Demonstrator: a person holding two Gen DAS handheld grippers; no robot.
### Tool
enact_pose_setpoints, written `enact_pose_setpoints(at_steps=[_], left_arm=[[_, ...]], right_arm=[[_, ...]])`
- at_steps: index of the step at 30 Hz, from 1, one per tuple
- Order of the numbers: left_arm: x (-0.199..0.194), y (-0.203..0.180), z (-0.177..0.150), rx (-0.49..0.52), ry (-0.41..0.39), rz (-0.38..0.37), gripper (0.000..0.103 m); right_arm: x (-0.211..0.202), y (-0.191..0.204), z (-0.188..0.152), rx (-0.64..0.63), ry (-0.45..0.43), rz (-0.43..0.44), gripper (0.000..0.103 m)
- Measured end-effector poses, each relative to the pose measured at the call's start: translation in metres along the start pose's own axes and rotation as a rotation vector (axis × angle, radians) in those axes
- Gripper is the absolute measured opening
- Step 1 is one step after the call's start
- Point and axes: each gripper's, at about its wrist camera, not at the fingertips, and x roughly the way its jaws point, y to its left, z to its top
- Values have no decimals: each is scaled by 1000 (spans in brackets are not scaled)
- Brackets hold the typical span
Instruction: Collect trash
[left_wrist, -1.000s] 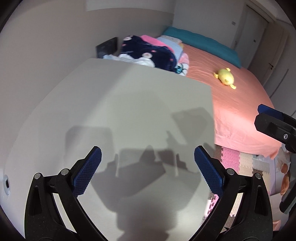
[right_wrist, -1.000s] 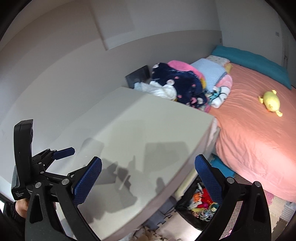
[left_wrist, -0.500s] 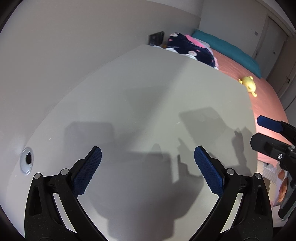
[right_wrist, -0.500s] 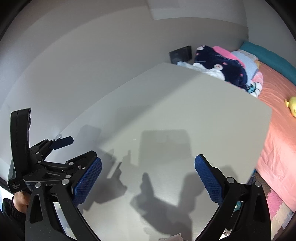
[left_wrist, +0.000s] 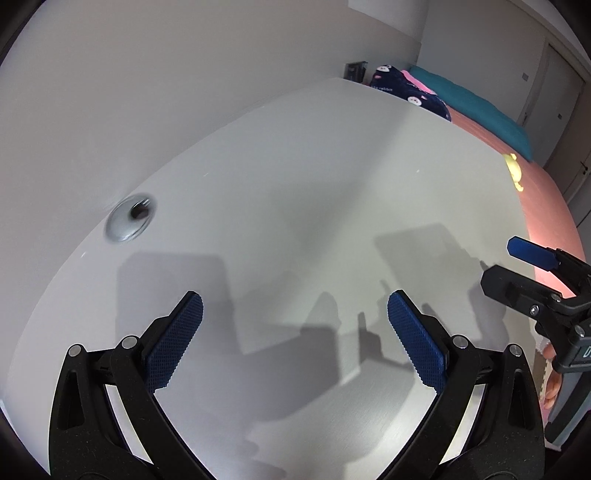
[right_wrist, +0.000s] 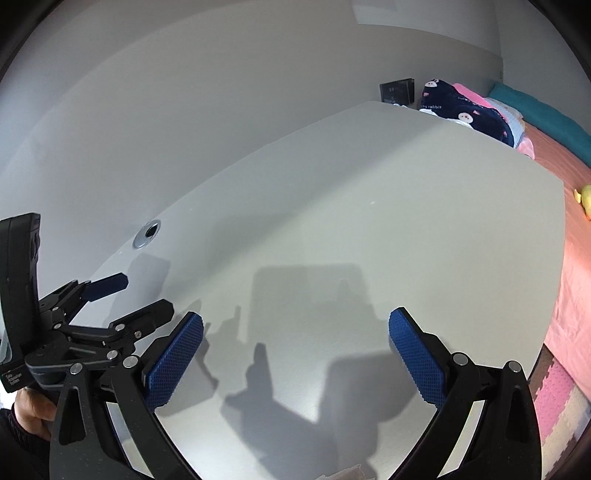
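Nearest in each wrist view are the black fingers with blue textured pads: the left gripper (left_wrist: 294, 332) and the right gripper (right_wrist: 295, 350) both stand spread wide with nothing between them, side by side above the pale grey, smooth counter (left_wrist: 295, 221). That wide, level stance looks like readiness to scan and reach rather than to grasp. Their shadows fall on the bare surface just ahead.

No trash is clearly visible. At the very bottom edge of the right wrist view a small pale scrap (right_wrist: 351, 474) peeks in, too cut off to identify; it may be the thing to collect, which would mean the cameras must tip downward toward the near edge.

Further out, a round silver cable grommet (left_wrist: 130, 218) is set into the counter near the wall. Past the far edge lie a dark navy patterned blanket (right_wrist: 465, 114) heaped on pink bedding, a small black box (right_wrist: 397, 90) against the wall, and the salmon-pink bed (left_wrist: 546, 206) with a yellow plush toy (left_wrist: 514, 171) and a teal pillow (left_wrist: 476, 110).
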Motion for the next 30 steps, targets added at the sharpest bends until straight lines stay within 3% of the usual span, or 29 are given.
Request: enact_pose_setpoints(at_steps=[12,24,30], left_arm=[[-20,69,-64,-45,2,47,97],[-13,82,-70,-52,-2,48,97],[-10,83,-69,-43,15,101,97]], right_arm=[[24,71,-57,2,51,-91,100],[37,84,-62,-2,28,-178,100],[44,87,-60,-7,29,-223,100]])
